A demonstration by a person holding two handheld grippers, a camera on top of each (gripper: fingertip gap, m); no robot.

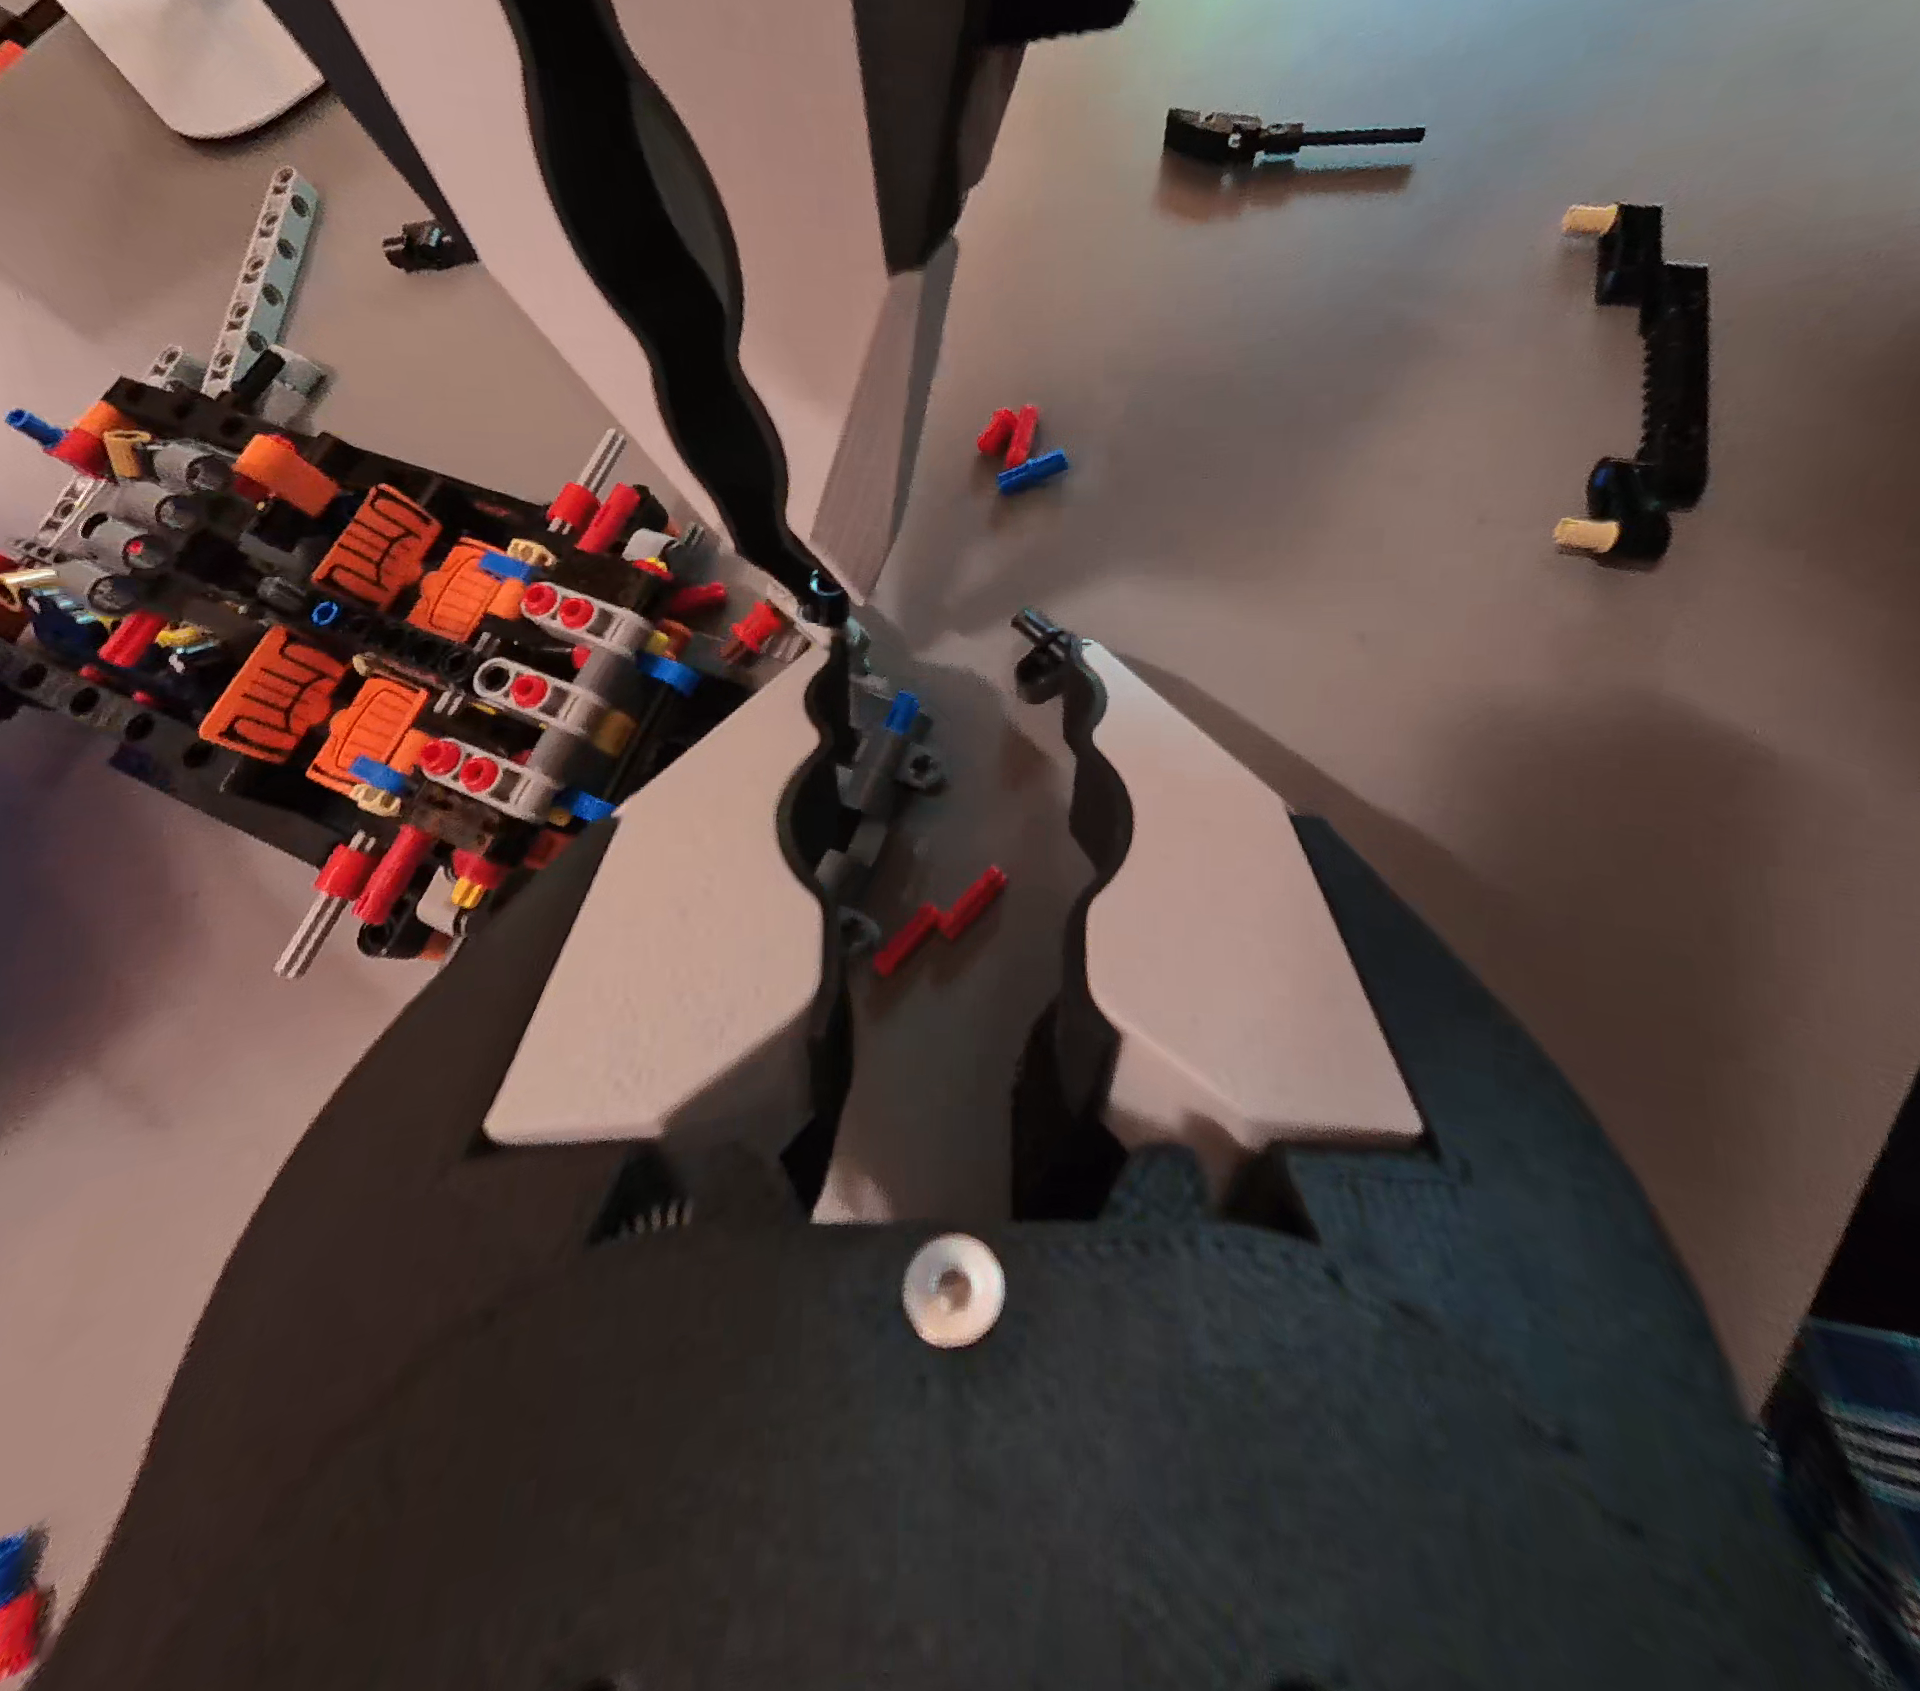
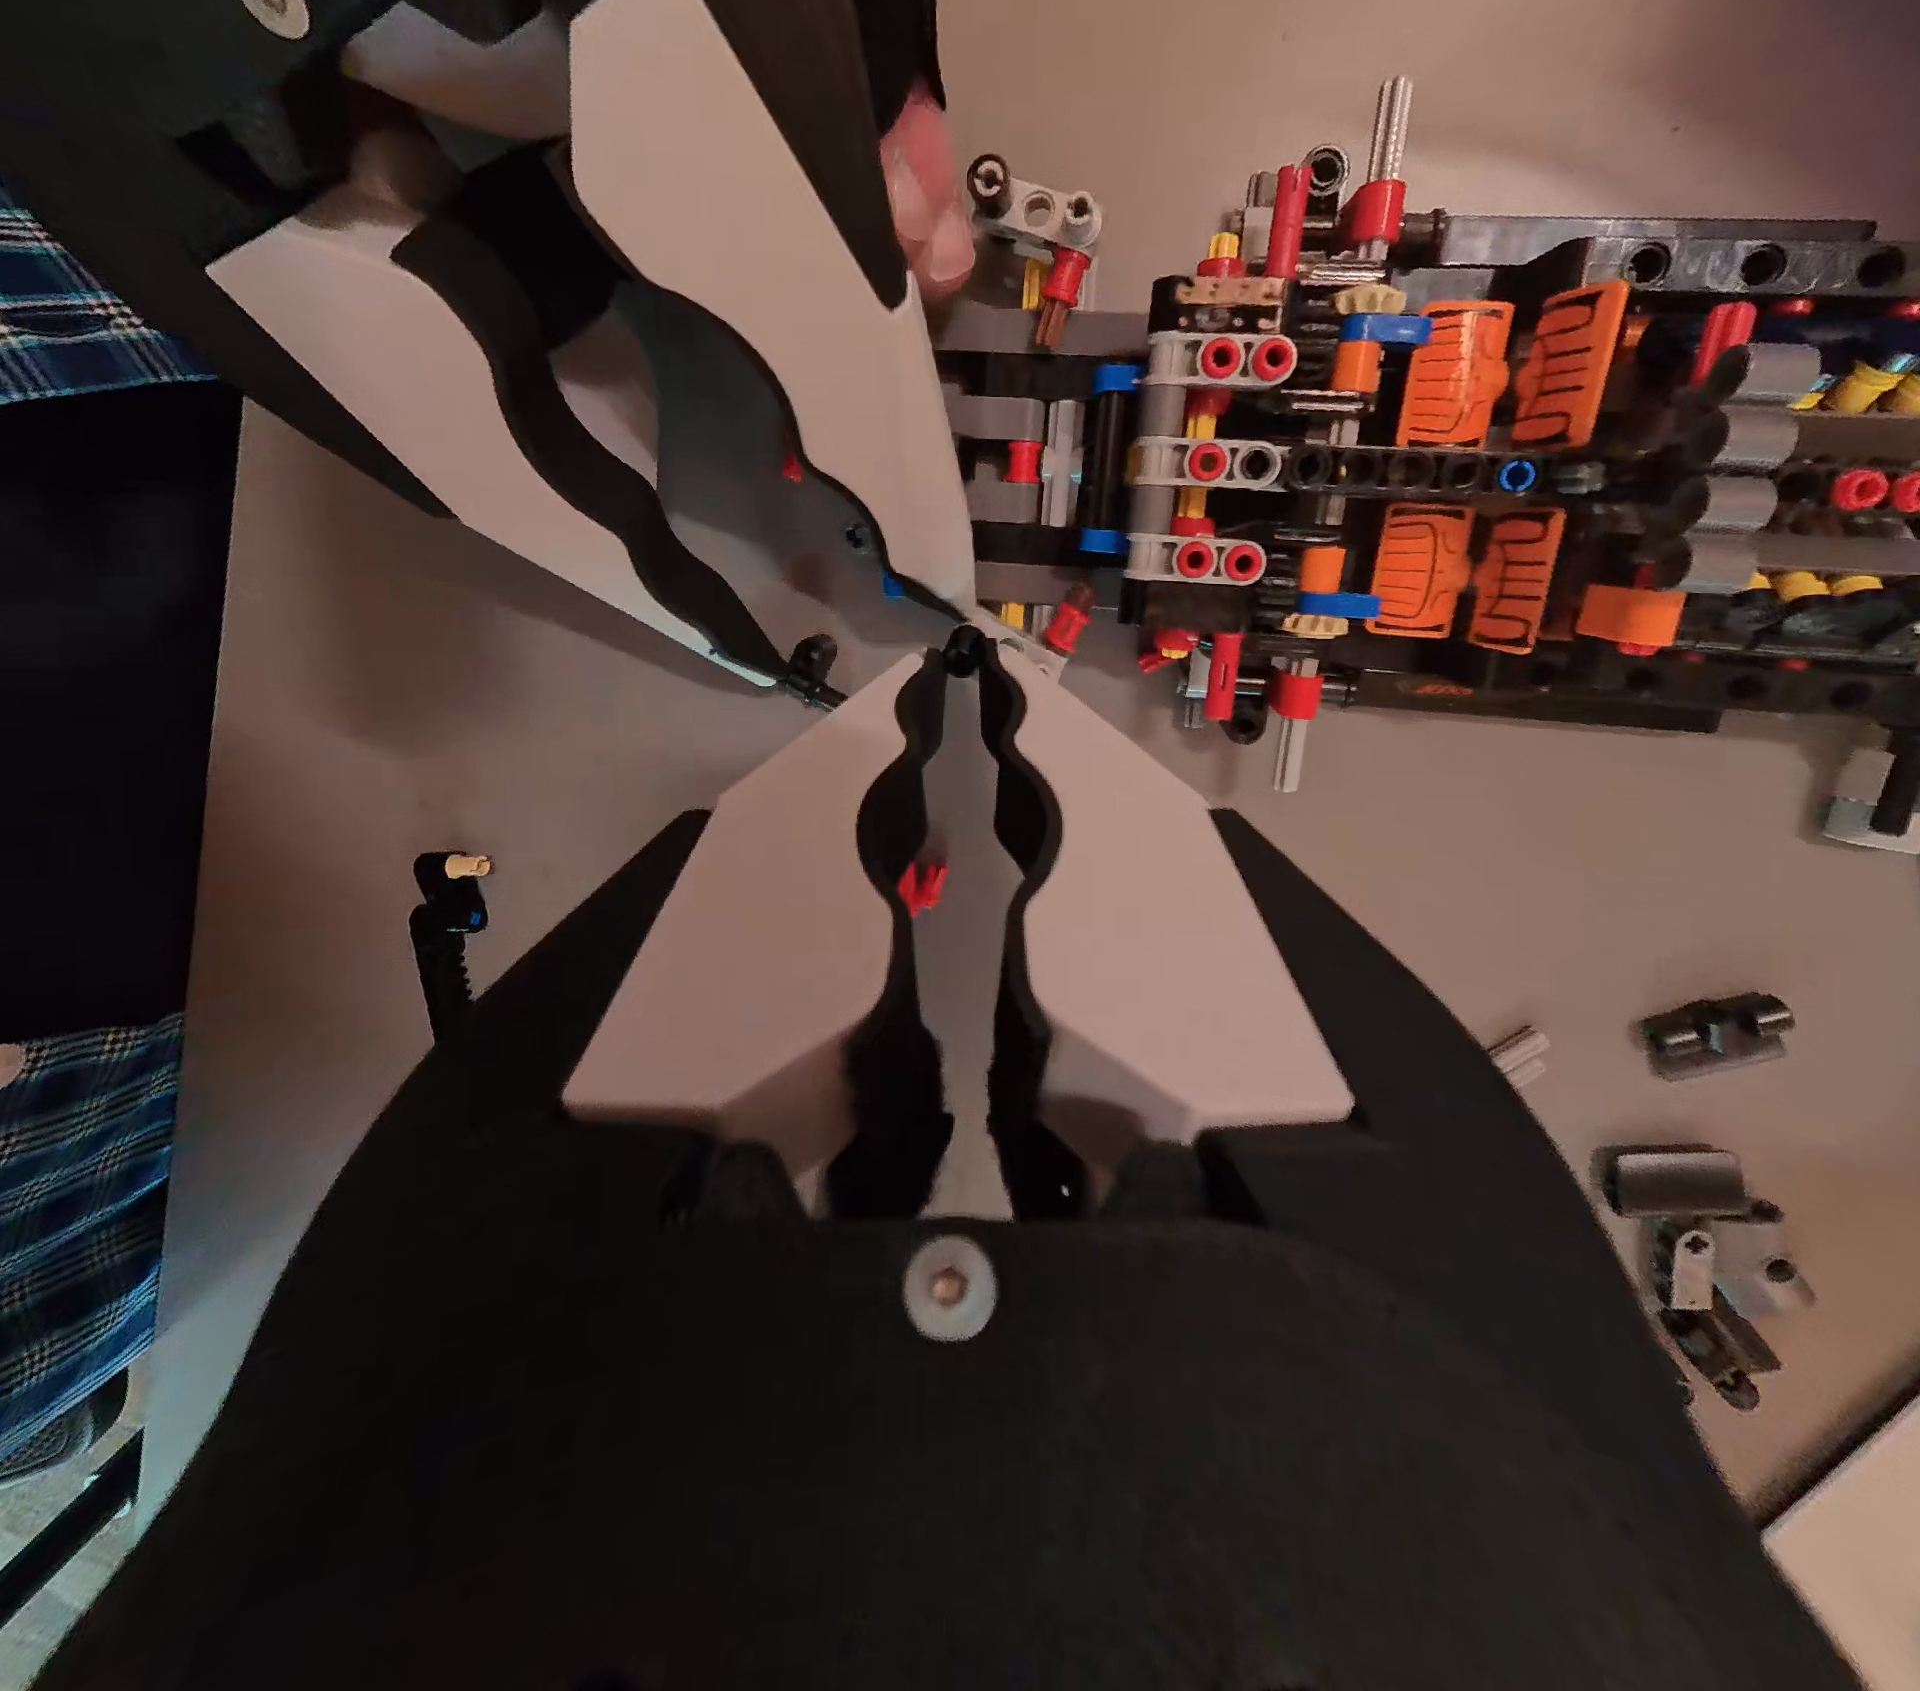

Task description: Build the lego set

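Pale grey and matte, the surface [image 1: 1351, 353] fills both views, with a coloured sheen of light at its far right edge in the left wrist view and a white stand foot [image 1: 177, 31] at the far left. Left of the left hand-held gripper [image 1: 940, 654] lies the partly built lego model [image 1: 343, 654], a black frame packed with orange panels, red pins and grey beams. This hand-held gripper's fingers stand apart; a small black pin [image 1: 1039, 631] sits at its right fingertip and a grey connector assembly [image 1: 883, 768] with a blue pin lies along its left finger, though whether either is gripped I cannot tell. Between the fingers a red axle pair [image 1: 940, 919] lies on the surface. Just beyond, to the right, are loose red and blue pins [image 1: 1023, 446], and well off to the right a black toothed rack piece [image 1: 1652, 384] with tan pins.

In the right wrist view, a person's plaid-clothed leg [image 2: 73, 1226] shows at the left edge beside the surface. The right hand-held gripper [image 2: 961, 654] is nearly closed, pinching a small black bush [image 2: 961, 652] at its tips, tip to tip with the other hand-held gripper coming in from the upper left. Ahead and right sits the lego model; to the right lie grey loose parts [image 2: 1704, 1246].
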